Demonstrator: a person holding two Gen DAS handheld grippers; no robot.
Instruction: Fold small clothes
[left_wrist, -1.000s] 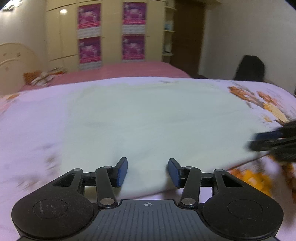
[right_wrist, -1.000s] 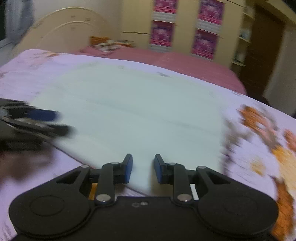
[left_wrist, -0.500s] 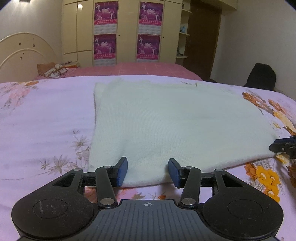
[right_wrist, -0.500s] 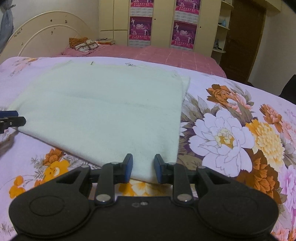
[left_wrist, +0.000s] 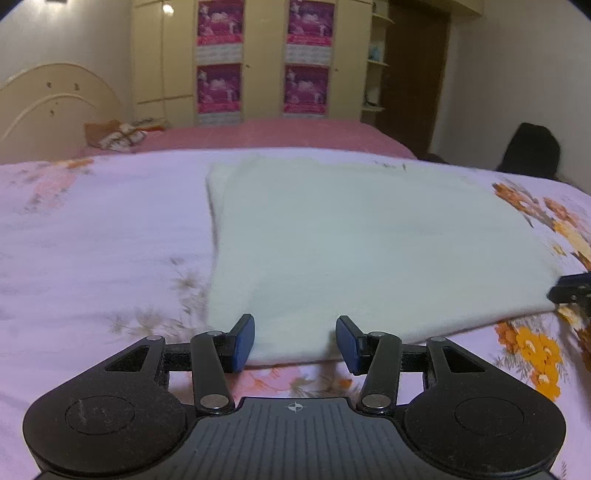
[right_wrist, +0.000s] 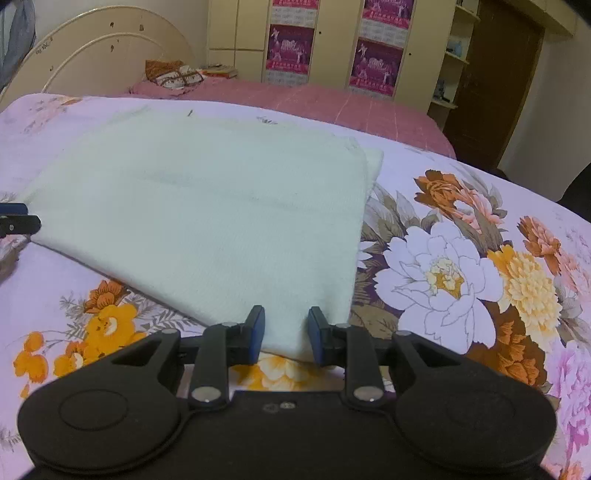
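A pale cream cloth (left_wrist: 351, 236) lies flat, folded in layers, on the floral bedsheet (left_wrist: 92, 236). My left gripper (left_wrist: 294, 341) is open, its blue pads either side of the cloth's near left corner edge. My right gripper (right_wrist: 284, 330) is open at the cloth's (right_wrist: 207, 218) near right corner, the edge between its pads. The right gripper's tip shows at the right edge of the left wrist view (left_wrist: 570, 291). The left gripper's tip shows at the left edge of the right wrist view (right_wrist: 18, 221).
The sheet (right_wrist: 461, 258) has large printed flowers to the right of the cloth. A pink bed (left_wrist: 258, 134) with a cream headboard (left_wrist: 48, 99) stands behind, then wardrobes with posters (left_wrist: 306, 55). A dark object (left_wrist: 532, 151) sits at far right.
Both grippers swung outward from the cloth's middle to its near corners, then settled. Both stayed open. The cloth has not moved.
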